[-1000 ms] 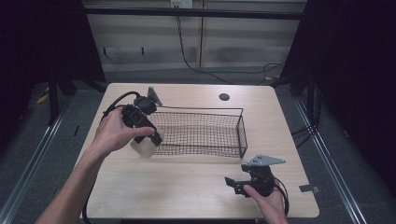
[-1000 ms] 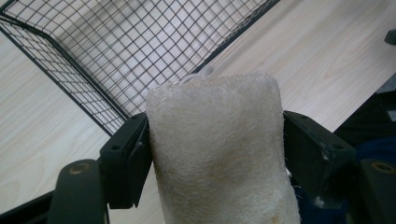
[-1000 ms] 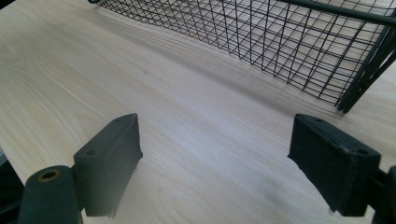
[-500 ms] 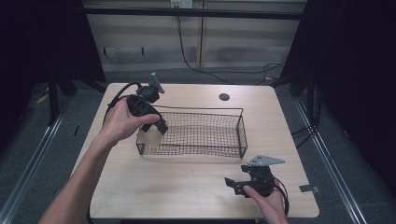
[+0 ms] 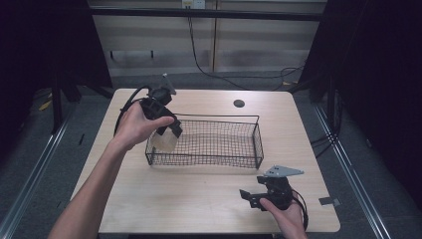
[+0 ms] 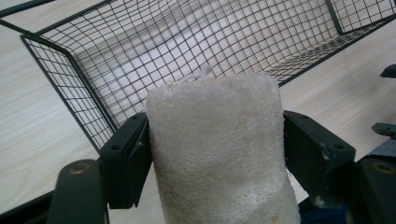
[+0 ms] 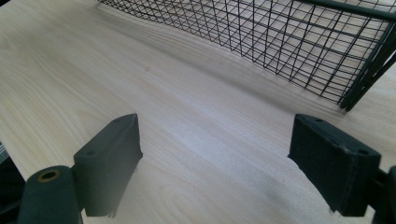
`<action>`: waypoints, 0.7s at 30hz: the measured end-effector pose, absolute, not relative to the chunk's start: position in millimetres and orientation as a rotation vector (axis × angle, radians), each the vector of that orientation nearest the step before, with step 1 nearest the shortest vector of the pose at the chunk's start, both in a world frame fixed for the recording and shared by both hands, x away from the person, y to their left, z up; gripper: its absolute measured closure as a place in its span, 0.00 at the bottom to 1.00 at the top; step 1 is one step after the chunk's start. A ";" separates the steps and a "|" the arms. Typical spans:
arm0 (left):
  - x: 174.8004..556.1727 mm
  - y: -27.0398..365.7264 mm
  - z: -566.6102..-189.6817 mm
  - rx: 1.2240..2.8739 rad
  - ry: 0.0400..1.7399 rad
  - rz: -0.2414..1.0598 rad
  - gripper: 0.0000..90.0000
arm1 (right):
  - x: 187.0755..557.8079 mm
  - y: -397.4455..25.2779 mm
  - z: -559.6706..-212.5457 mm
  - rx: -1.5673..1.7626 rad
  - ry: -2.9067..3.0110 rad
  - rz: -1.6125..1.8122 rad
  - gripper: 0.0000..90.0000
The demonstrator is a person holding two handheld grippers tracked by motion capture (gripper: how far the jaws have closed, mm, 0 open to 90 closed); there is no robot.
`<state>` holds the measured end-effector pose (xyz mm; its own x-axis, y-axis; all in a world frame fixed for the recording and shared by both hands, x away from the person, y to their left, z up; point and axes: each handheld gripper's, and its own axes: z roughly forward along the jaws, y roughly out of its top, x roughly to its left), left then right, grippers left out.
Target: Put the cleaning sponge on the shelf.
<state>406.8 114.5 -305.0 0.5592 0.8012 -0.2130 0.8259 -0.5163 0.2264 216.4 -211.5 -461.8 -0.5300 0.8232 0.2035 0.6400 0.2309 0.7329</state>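
Note:
A pale, fibrous loofah-like sponge (image 6: 219, 149) is clamped between the jaws of my left gripper (image 6: 215, 154). In the high view that left gripper (image 5: 166, 132) hangs over the left end of a black wire basket (image 5: 256, 134), with the sponge (image 5: 164, 141) just inside the basket's left wall. My right gripper (image 5: 249, 198) rests low near the table's front right, held by a hand. Its jaws stand wide apart over bare wood, right gripper (image 7: 215, 168) open with nothing between them. The basket (image 7: 299, 51) lies ahead of it.
The light wooden table (image 5: 199, 209) has a round dark grommet (image 5: 239, 103) near its back edge. A black cable (image 5: 127, 107) loops from the left gripper. Dark floor and metal rails surround the table.
My left gripper has carried the sponge from the table beside the basket's left end up and over its left wall. The right gripper has stayed put.

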 end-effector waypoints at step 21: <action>433.2 123.1 -334.2 2.361 1.588 -0.153 0.31 | 216.7 -211.4 -462.8 1.392 2.286 1.168 0.18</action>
<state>433.2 123.1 -334.2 0.3867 0.8884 -0.2474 0.9193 -0.3500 0.1801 216.7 -211.4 -462.8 -0.5267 0.8250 0.2047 0.6490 0.2349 0.7236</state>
